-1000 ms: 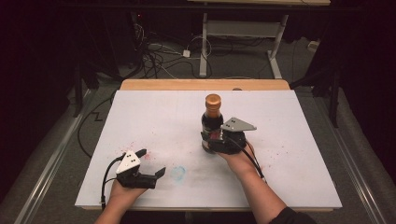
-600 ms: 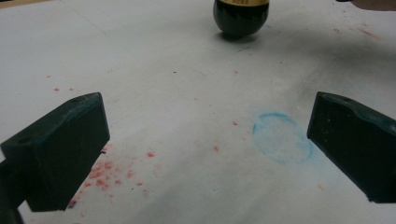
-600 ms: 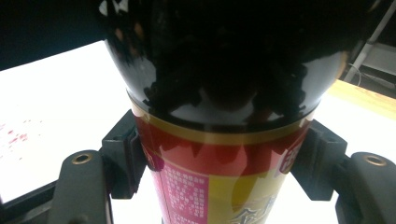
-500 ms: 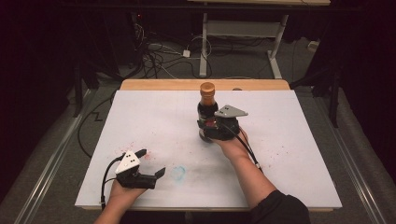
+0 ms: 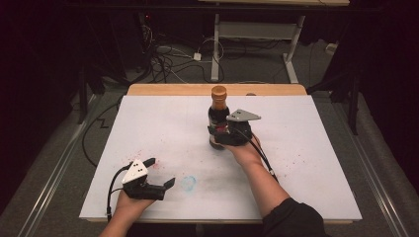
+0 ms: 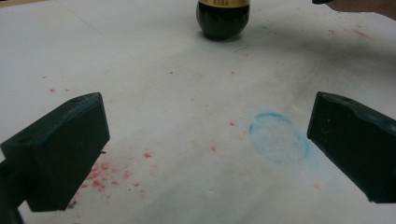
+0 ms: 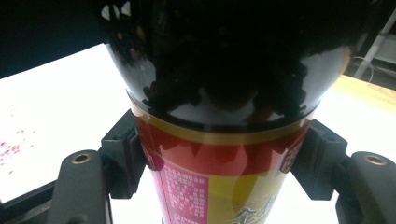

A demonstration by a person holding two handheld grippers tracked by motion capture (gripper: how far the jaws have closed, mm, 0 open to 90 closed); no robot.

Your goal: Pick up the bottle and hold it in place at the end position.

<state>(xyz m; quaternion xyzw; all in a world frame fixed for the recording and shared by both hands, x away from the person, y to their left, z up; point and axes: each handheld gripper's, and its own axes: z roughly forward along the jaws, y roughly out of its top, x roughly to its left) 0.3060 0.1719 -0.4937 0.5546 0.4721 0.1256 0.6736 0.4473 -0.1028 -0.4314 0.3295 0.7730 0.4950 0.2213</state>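
Now right tongs [image 5: 217, 136] clamp the dark bottle [image 5: 218, 116]; left tongs [image 5: 159, 173] gape wide, holding nothing.

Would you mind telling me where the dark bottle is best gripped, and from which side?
Grip the dark bottle around its straight labelled lower body, coming in level from the person's side, as the right gripper does with a jaw on each flank. It stands upright on the table, and the rounded shoulder and narrow capped neck above would probably give the flat pads less hold.
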